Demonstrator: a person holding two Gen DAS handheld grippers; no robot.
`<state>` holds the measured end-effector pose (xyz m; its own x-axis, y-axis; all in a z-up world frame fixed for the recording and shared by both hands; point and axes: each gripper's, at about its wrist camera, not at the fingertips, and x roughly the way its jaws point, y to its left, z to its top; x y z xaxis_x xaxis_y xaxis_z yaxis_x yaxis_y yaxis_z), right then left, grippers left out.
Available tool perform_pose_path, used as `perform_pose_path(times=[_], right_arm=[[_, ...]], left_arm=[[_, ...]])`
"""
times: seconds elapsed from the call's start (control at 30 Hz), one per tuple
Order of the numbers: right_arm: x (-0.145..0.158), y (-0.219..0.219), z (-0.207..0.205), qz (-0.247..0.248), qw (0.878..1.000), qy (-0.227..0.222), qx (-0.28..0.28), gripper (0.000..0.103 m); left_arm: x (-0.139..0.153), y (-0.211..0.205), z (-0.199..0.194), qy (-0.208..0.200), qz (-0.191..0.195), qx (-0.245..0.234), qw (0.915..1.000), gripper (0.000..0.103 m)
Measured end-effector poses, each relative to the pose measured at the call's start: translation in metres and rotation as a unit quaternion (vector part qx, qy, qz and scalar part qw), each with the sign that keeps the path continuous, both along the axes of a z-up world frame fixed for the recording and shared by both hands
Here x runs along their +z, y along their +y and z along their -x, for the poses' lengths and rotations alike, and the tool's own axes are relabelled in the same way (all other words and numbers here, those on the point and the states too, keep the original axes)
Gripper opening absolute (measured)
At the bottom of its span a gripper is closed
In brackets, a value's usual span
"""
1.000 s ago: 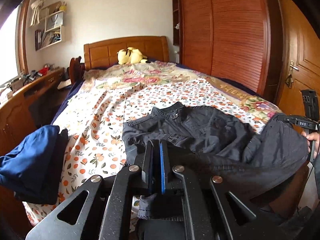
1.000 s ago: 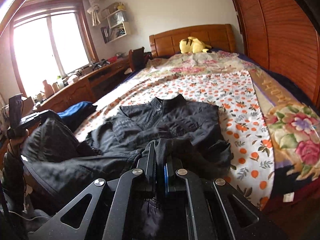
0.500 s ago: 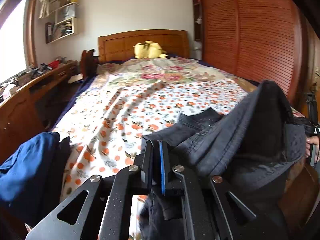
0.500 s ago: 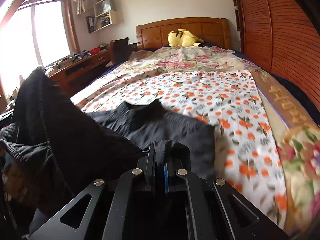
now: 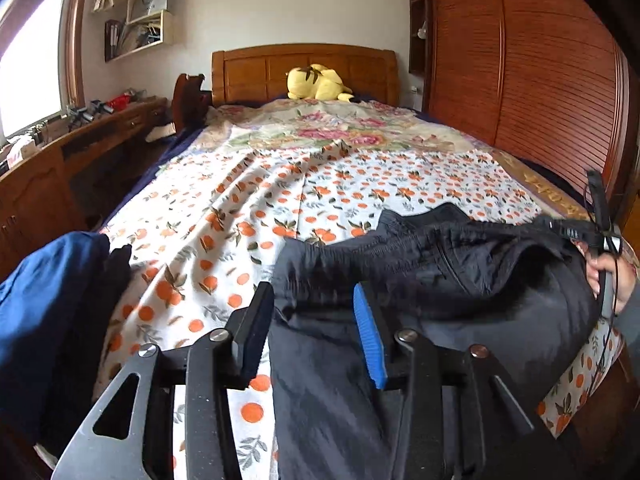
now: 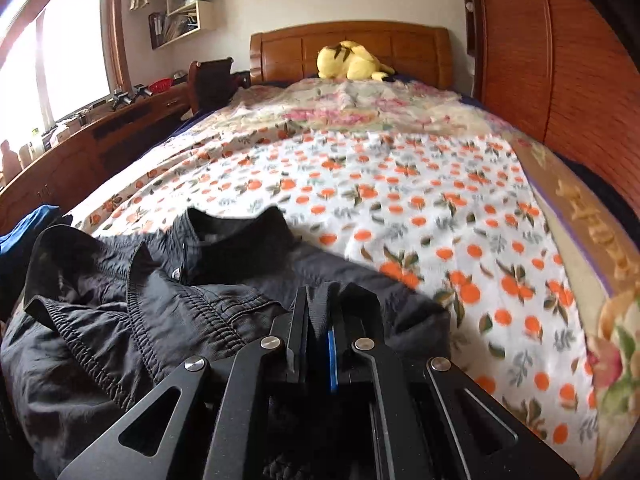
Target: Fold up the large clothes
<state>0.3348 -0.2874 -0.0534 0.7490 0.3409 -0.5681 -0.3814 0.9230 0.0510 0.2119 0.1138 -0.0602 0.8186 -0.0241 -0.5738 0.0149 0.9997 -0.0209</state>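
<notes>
Two grippers over the near end of a bed (image 5: 304, 200) spread with an orange-print sheet (image 6: 400, 200). One black jacket (image 5: 440, 272) lies bunched across the near right part of the bed in the left wrist view; collar (image 6: 236, 236) toward the headboard, an elastic hem folded over on the near left in the right wrist view.

Left gripper (image 5: 316, 332): jaws have just been opening and now stand partly apart. Black pad on the left, blue pad on the right. Jacket cloth lies in the gap and below it, but the pads do not press on it; the left pad sits over bare sheet at the jacket's left edge.

Right gripper (image 6: 320, 340): jaws closed tight, a fold of the jacket pinched between the pads and standing up out of the tips. The gripper is also seen from the left wrist view at the far right edge (image 5: 600, 240), a hand (image 5: 604, 280) on its grip, at the jacket's right side.

Blue garment (image 5: 44, 300) heaped at the near left edge of the bed, a black one just beside it. Yellow plush toy (image 5: 316, 84) at the far end against the wooden headboard (image 5: 304, 68). Wooden desk (image 5: 60, 168) along the left wall, cluttered top. Slatted wardrobe (image 5: 540, 80) on the right.
</notes>
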Motion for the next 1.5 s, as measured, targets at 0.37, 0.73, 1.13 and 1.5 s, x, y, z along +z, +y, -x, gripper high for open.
perform_pose_path(times=[0.37,0.73,1.13,1.5], right_arm=[[0.008,0.005,-0.068,-0.003,0.994,0.046,-0.098,0.006],[0.022,-0.005,-0.054,0.016,0.995,0.075,-0.068,0.058],[0.004,-0.013,-0.022,0.085,0.995,0.045,-0.033,0.063],[-0.001,-0.014,0.002,0.156,0.987,0.040,-0.015,0.063]], left_arm=[[-0.009,-0.011,-0.003,0.010,0.019,-0.020,0.9996,0.074],[-0.021,-0.017,0.004,0.020,0.024,-0.029,0.9991,0.074],[-0.039,-0.033,0.005,0.039,0.025,-0.049,0.9977,0.074],[-0.045,-0.032,0.004,0.042,0.029,-0.049,0.9975,0.074]])
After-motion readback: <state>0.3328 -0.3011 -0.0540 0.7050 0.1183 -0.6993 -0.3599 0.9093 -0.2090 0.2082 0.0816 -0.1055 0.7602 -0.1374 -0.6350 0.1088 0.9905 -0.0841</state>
